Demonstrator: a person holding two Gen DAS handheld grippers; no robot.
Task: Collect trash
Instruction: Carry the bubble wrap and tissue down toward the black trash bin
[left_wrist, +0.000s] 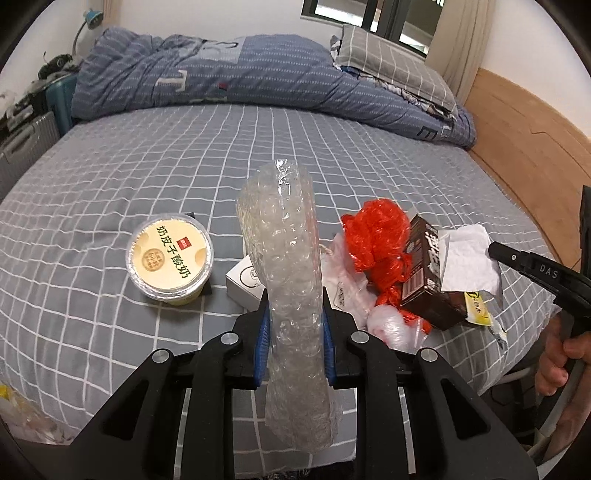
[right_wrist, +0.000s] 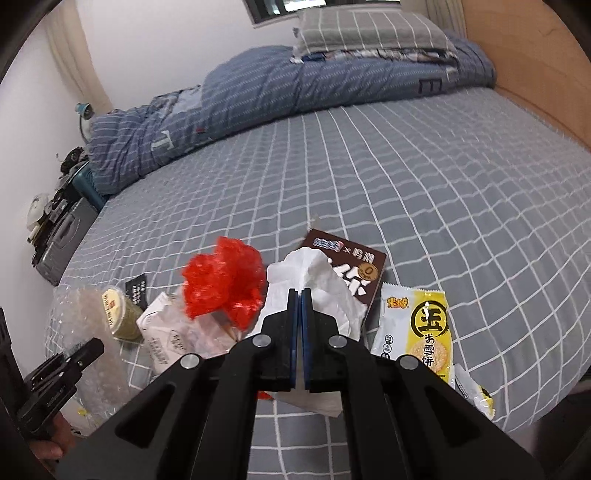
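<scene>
My left gripper (left_wrist: 294, 295) is shut on a strip of clear bubble wrap (left_wrist: 284, 236) and holds it above the bed. My right gripper (right_wrist: 300, 292) is shut on a white crumpled tissue (right_wrist: 314, 273); it also shows at the right of the left wrist view (left_wrist: 493, 251). Trash lies on the grey checked bed sheet (left_wrist: 147, 147): a yellow-lidded yogurt cup (left_wrist: 170, 256), a small white box (left_wrist: 245, 282), a red plastic bag (left_wrist: 376, 240), a brown carton (right_wrist: 354, 266), a yellow snack packet (right_wrist: 421, 325) and a white plastic wrapper (right_wrist: 166, 332).
A rolled blue quilt (left_wrist: 221, 74) and a grey pillow (left_wrist: 391, 62) lie at the far side of the bed. A wooden headboard (left_wrist: 524, 129) stands on the right. Suitcases and clutter (right_wrist: 59, 229) stand beside the bed's left edge.
</scene>
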